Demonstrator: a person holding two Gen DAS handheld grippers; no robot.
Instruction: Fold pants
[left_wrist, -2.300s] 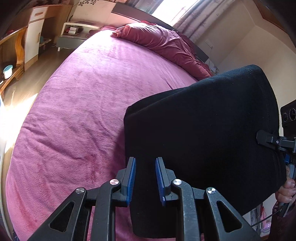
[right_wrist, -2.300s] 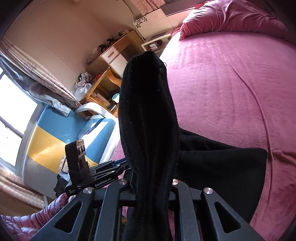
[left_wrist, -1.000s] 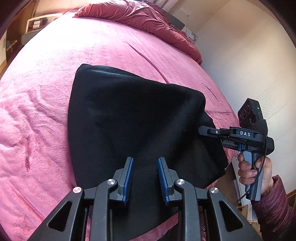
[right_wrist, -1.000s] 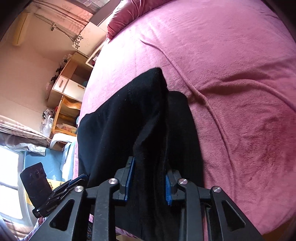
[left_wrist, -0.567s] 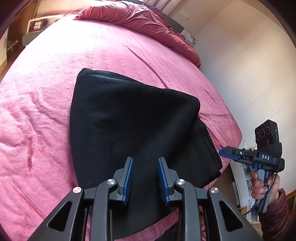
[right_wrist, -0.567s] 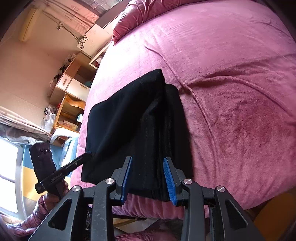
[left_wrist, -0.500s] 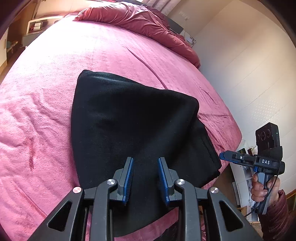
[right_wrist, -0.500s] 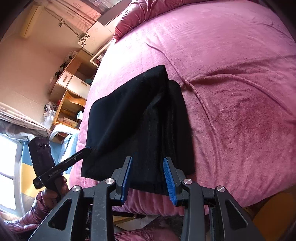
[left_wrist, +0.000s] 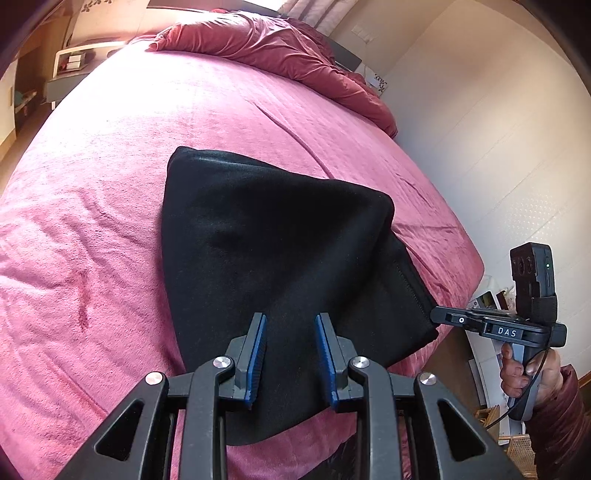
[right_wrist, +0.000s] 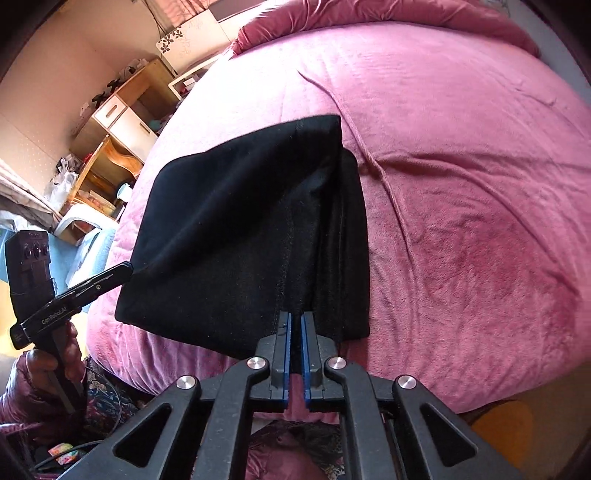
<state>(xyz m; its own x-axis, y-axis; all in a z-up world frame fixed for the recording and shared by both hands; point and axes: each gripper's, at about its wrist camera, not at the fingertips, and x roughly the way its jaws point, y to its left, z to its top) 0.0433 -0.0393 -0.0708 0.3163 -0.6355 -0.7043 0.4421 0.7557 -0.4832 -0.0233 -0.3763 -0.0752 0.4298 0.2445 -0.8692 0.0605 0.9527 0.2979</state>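
A: Where are the pants placed relative to each gripper?

B: The right gripper (right_wrist: 294, 332) is seen with its jaws having just closed; the two blue pads are nearly together, pinched on the near hem of the pants (right_wrist: 251, 229), with a thin strip of black cloth between them. The left gripper (left_wrist: 290, 354) is held with its jaws parted, and the near edge of the pants (left_wrist: 280, 251) is seen in the gap, though whether the pads press on the cloth cannot be told.

A: How are the pants described?

B: A black, matte, soft-looking fabric is shown, folded into a thick, roughly four-sided bundle. It is laid on the pink bed cover (left_wrist: 110, 166), near the foot edge of the bed. Stacked layers are visible along the bundle's right side in the right wrist view.
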